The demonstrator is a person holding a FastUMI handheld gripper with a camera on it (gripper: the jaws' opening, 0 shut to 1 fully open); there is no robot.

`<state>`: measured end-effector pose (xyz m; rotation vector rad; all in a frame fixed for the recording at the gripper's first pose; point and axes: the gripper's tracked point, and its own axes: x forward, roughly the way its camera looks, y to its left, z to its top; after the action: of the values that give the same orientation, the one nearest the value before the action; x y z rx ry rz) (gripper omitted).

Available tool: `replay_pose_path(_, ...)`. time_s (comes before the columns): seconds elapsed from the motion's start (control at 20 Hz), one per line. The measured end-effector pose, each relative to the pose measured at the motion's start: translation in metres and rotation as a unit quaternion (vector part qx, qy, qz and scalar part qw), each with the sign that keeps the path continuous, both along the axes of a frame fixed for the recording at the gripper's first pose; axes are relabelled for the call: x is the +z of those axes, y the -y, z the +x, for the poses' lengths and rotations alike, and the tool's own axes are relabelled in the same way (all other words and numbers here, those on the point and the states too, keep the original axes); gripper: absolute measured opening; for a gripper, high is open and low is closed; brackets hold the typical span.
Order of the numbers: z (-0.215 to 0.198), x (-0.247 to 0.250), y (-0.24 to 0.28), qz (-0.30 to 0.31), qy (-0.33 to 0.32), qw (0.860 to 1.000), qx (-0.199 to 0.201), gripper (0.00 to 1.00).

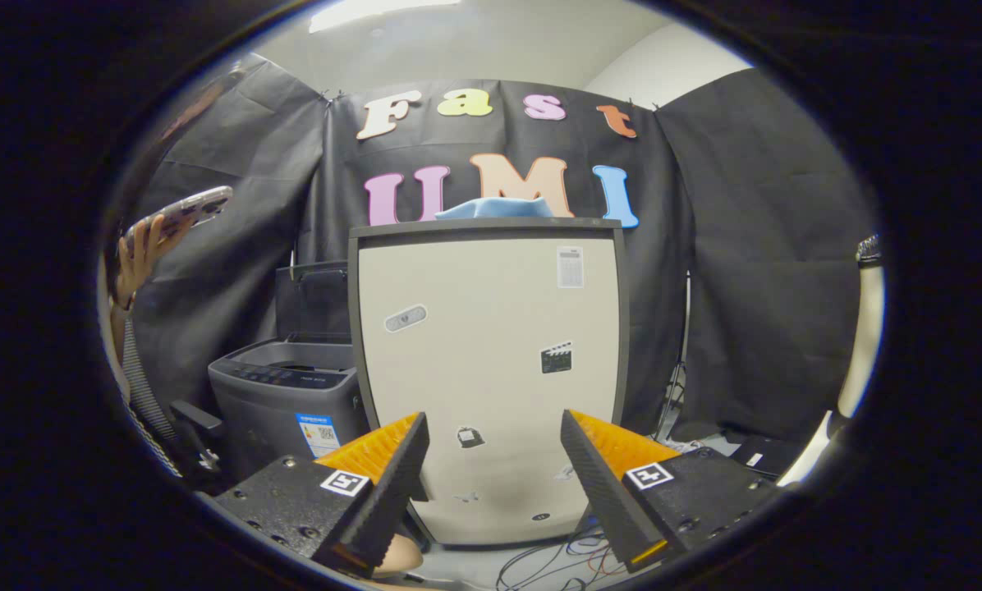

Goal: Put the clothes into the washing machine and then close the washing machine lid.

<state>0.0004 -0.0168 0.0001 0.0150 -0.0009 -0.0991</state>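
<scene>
Item — blue cloth (495, 208), bunched on top of the tall beige cabinet (491, 369), lying well beyond your fingers and not yet picked up; you are judged to be at the reaching step. Gripper (495, 460) — fingers standing spread with nothing between them, pointing at the cabinet's front. Washing machine (290, 402) — sitting just beside the cabinet with its lid (312, 300) standing open; next you are needing to lift toward the cloth and pinch it.
</scene>
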Motion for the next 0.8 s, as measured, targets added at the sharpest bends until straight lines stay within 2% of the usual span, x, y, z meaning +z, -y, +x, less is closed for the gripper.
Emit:
replay_pose_path(0.2,0.002,0.002,0.013,0.0,0.003,1.0,-0.031,0.98)
replay_pose_path(0.4,0.018,0.036,0.012,0.009,0.037,0.999,-0.04,0.97)
replay_pose_path(0.5,0.033,0.076,0.016,0.013,0.059,0.997,-0.046,0.97)
replay_pose_path(0.65,0.06,0.162,0.02,0.0,0.093,0.994,-0.053,0.97)
replay_pose_path(0.8,0.107,0.23,0.025,0.012,0.076,0.995,-0.067,0.96)
